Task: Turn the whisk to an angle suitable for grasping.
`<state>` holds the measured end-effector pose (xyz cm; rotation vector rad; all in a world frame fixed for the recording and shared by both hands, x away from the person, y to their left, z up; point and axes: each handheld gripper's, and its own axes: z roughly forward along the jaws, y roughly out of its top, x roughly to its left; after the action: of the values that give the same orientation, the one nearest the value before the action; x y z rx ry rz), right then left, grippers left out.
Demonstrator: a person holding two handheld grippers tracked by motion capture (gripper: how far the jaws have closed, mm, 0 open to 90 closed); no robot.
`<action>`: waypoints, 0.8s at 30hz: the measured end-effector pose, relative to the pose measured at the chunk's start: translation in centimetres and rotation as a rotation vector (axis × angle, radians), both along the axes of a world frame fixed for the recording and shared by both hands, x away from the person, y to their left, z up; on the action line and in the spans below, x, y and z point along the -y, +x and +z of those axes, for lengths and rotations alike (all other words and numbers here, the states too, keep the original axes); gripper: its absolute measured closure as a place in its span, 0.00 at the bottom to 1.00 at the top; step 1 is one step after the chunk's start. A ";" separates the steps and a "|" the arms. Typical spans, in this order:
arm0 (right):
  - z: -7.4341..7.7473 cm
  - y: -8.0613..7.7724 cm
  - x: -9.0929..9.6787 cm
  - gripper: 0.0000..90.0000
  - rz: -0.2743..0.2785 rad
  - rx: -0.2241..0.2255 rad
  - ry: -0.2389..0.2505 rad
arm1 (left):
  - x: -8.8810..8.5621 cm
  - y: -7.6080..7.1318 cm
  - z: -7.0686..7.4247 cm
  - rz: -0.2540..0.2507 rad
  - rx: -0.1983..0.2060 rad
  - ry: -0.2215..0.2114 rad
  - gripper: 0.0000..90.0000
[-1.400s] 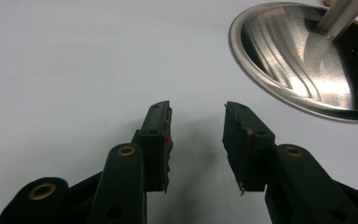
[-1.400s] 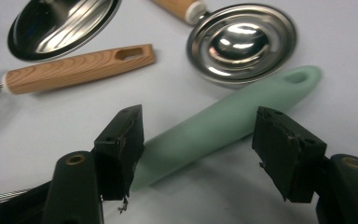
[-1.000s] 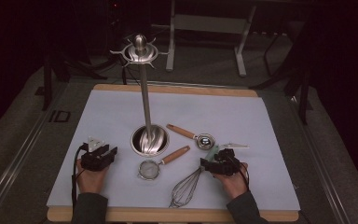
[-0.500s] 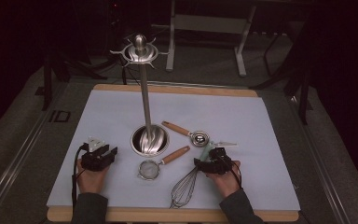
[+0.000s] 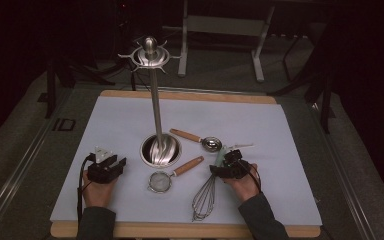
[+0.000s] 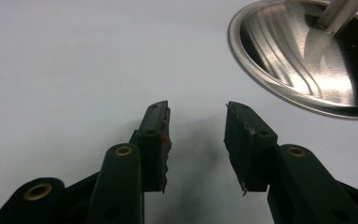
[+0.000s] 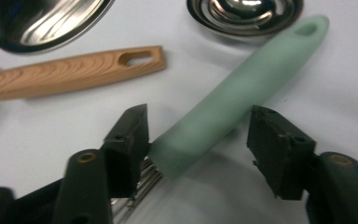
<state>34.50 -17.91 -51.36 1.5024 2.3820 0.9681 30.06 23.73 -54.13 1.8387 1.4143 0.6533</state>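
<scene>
The right gripper (image 5: 226, 165) stands over the whisk (image 5: 206, 192), its jaws wide and set either side of the pale green handle (image 7: 242, 100). Seen from the right gripper view, the handle runs slantwise between the two pads; the left pad (image 7: 129, 133) is just beside its lower end, the right pad (image 7: 279, 149) stands apart from it. No pad presses on it. The jaws have just been closing, with the handle between them. The whisk's wires (image 7: 135, 193) lie low behind the left pad. Beyond the jaws lie a wooden handle (image 7: 74, 72) and, farther off, a steel measuring spoon (image 7: 244, 14).

The left gripper (image 5: 107, 167) rests on the white mat (image 5: 120, 125), jaws wide with nothing between them. Ahead of it and to its right sits the round steel base (image 6: 307, 60) of the utensil stand (image 5: 155, 105).

A small strainer (image 5: 161, 181) lies between the two grippers, nearer the whisk.
</scene>
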 end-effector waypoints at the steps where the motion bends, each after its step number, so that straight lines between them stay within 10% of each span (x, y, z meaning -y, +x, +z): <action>1: 0.0 0.4 0.3 0.46 -0.004 -0.012 0.012 | 0.0 0.0 0.0 0.000 0.000 0.000 0.67; 12: 0.7 3.1 3.1 0.65 0.003 -0.115 0.052 | 0.0 0.0 0.0 -0.002 -0.004 0.003 0.67; 24: 2.0 4.5 4.4 0.81 -0.004 -0.128 0.036 | 0.1 0.1 0.0 -0.002 -0.005 0.007 0.67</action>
<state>38.96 -22.29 -49.31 1.6282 2.4586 0.9466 30.12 23.67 -54.14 1.8474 1.4150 0.6540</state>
